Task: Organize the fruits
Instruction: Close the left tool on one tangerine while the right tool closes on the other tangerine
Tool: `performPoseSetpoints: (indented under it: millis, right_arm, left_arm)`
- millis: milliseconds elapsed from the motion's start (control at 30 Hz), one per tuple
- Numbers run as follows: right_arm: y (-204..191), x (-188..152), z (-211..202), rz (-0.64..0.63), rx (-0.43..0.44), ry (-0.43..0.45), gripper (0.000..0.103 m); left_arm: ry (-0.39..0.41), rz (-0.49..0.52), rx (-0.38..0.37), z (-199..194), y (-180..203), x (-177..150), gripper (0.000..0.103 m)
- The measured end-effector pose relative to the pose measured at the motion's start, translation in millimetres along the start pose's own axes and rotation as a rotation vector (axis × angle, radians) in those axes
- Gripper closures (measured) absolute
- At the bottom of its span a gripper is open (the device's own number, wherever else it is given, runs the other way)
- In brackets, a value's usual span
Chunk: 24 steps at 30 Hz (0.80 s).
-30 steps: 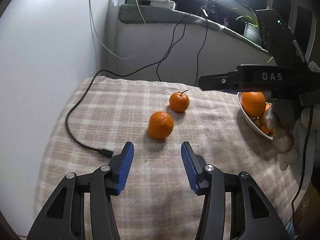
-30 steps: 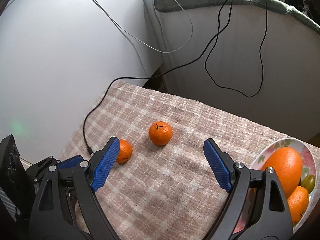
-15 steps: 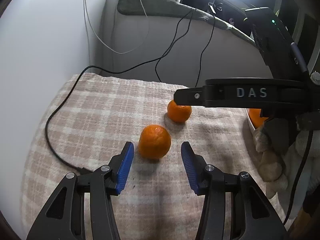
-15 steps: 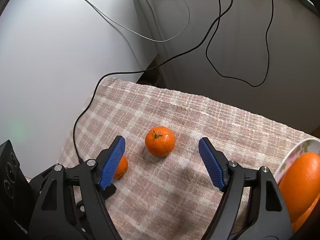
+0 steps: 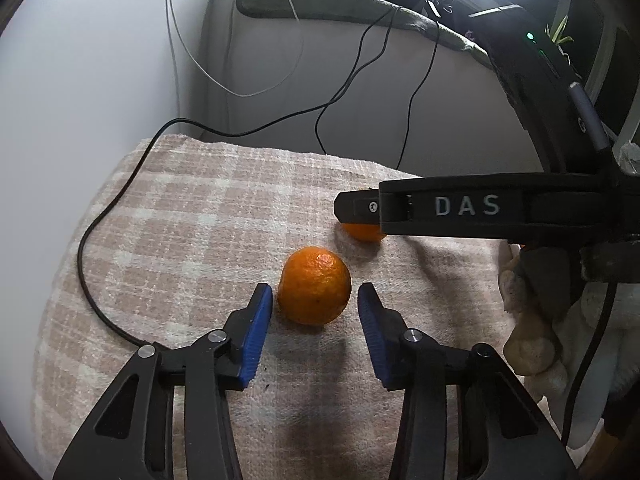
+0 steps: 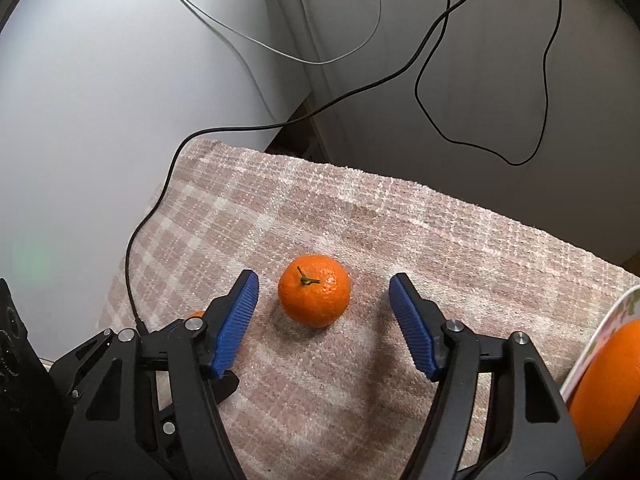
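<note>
Two mandarins lie on a checked cloth [image 5: 192,216]. In the left wrist view, my left gripper [image 5: 315,298] is open with the near mandarin [image 5: 314,285] between its blue fingertips, not touching. The stemmed mandarin [image 5: 362,231] lies behind it, half hidden under the right gripper's black body. In the right wrist view, my right gripper [image 6: 324,292] is open around the stemmed mandarin [image 6: 314,290], with gaps on both sides. The near mandarin [image 6: 196,314] peeks out behind its left finger. A flowered bowl [image 6: 612,316] holding a large orange [image 6: 604,384] sits at the right edge.
A black cable [image 5: 100,224] runs over the cloth's left side to a plug near the left gripper. A white wall stands to the left and a grey upholstered back with hanging cables behind. A gloved hand [image 5: 532,320] holds the right gripper.
Both grippers moved forward and down. The left one now has the near mandarin between its fingers; the right one now brackets the stemmed mandarin. Both stay open.
</note>
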State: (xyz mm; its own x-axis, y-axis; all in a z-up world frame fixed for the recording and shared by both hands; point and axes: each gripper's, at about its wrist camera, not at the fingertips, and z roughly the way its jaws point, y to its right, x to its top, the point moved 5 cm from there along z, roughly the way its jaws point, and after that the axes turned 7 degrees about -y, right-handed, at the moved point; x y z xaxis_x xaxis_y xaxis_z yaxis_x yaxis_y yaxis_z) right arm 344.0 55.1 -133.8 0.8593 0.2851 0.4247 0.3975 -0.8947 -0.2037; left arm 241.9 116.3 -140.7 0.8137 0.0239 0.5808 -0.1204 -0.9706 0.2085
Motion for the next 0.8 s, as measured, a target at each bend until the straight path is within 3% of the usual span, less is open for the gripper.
performPoseSetpoints:
  millis: [267,333,467,800]
  right_arm:
    - [-3.6,1.5,6.0,-0.019,-0.015,-0.002,0.048]
    - [-4.3,2.2,8.1,-0.022,-0.012,-0.006,0.056]
    - [-6.9,3.4,9.1,-0.027,0.011,-0.007,0.063]
    - [-6.0,1.9,4.8,-0.033,0.016,0.006,0.064]
  left_arm:
    - [-0.002,0.003,0.004,5.7,4.1,3.9,0.066]
    - [0.000,0.006,0.006,6.3,4.6,4.8,0.067]
    - [0.003,0.008,0.007,4.8,2.6,1.6,0.067]
    - [0.006,-0.002,-0.005,1.9,-1.9,-2.3,0.068]
